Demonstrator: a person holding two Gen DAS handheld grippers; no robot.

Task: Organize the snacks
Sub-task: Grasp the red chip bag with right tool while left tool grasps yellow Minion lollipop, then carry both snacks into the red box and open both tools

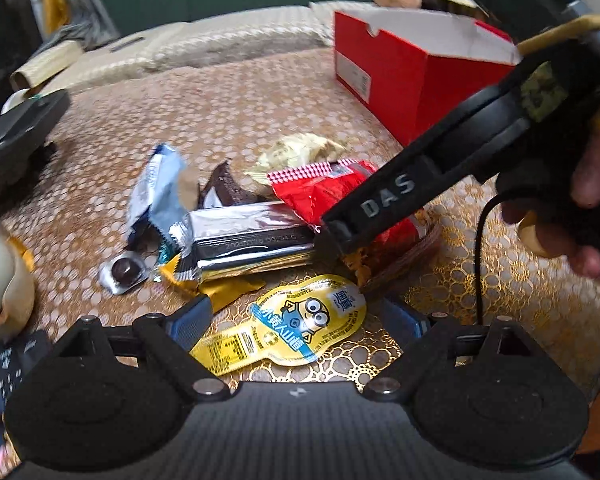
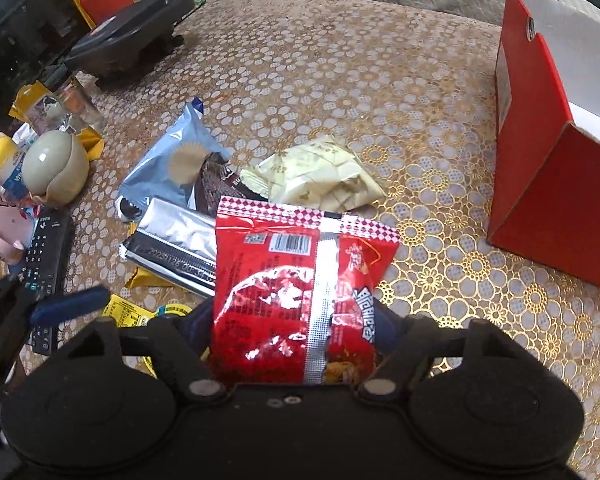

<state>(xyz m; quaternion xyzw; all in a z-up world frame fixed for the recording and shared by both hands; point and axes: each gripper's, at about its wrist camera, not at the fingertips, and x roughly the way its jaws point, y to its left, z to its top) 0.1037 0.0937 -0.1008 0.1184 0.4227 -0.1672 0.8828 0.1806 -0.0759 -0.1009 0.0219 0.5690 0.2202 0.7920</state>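
Left wrist view: my left gripper point(image 1: 296, 320) is spread wide, its blue fingers point(image 1: 190, 322) standing on either side of the yellow cup point(image 1: 300, 320) at lower centre without pressing it. The risk here is crowding. My right gripper point(image 1: 332, 236) comes down from the upper right as a long black bar, its tip buried in the pile at mid-frame, just above my left one. If I lift the right while the left closes, the two tools could knock together, or the silver pack point(image 1: 244, 240) could be dragged along. The flat cup lid could also slide out from under the pads. My right hand point(image 1: 580, 208) grips the handle at the right edge, tilted steeply down. The red box point(image 1: 404, 72) stands open at upper right, well apart from the pile.

Right wrist view: my right gripper point(image 2: 296, 332) points steeply down with the red bag point(image 2: 300, 292) between its fingers at lower centre. The bag fills the gap and hides the pads, so I judge it pinched, though I cannot see the contact itself. The bag is puffy and slick; squeezed too lightly it may slip free, and too hard it may burst or crush what is inside. It overlaps the silver pack point(image 2: 176, 236) on its left, which could catch and shift. The cream pack point(image 2: 320, 176) lies just above it, and the red box point(image 2: 548, 200) waits at the right edge.
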